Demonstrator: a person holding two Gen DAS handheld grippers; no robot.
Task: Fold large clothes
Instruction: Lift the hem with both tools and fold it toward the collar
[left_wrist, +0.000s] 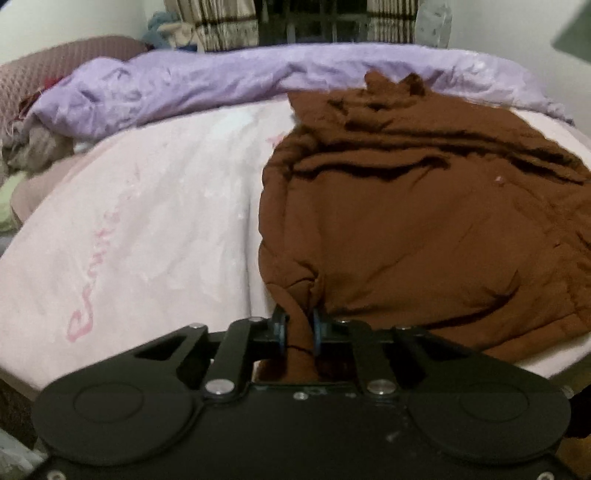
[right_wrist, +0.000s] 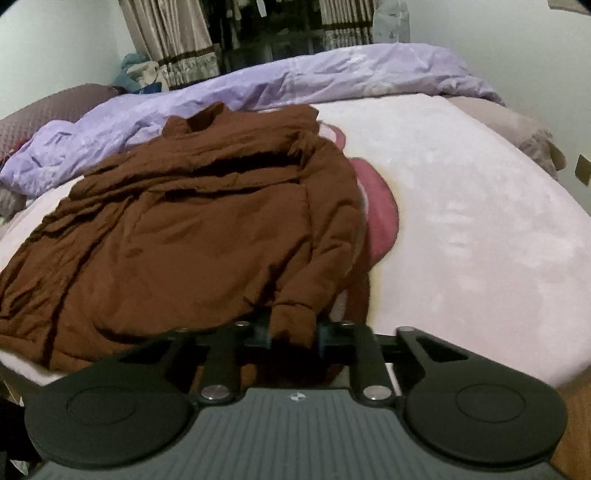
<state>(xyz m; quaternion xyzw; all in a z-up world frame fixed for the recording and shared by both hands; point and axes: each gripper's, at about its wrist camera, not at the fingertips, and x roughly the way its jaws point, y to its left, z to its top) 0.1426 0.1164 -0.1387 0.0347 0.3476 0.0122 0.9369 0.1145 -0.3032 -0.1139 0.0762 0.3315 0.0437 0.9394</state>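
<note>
on bed (left_wrist: 147, 229), both tools pinch brown jacket (left_wrist: 406, 229) hem (rumpled)

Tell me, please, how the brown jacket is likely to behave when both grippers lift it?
The jacket will probably droop and sag between the left gripper and the right gripper, since it lies creased and bunches where pinched. Its puffy, layered bulk suggests moderate weight. Slipping seems unlikely.

Brown jacket (right_wrist: 177, 229): spread rumpled on the pink bed (right_wrist: 461, 221), cuff clamped in right gripper (right_wrist: 293, 332); lilac quilt (right_wrist: 295, 74) beyond jacket.
</note>
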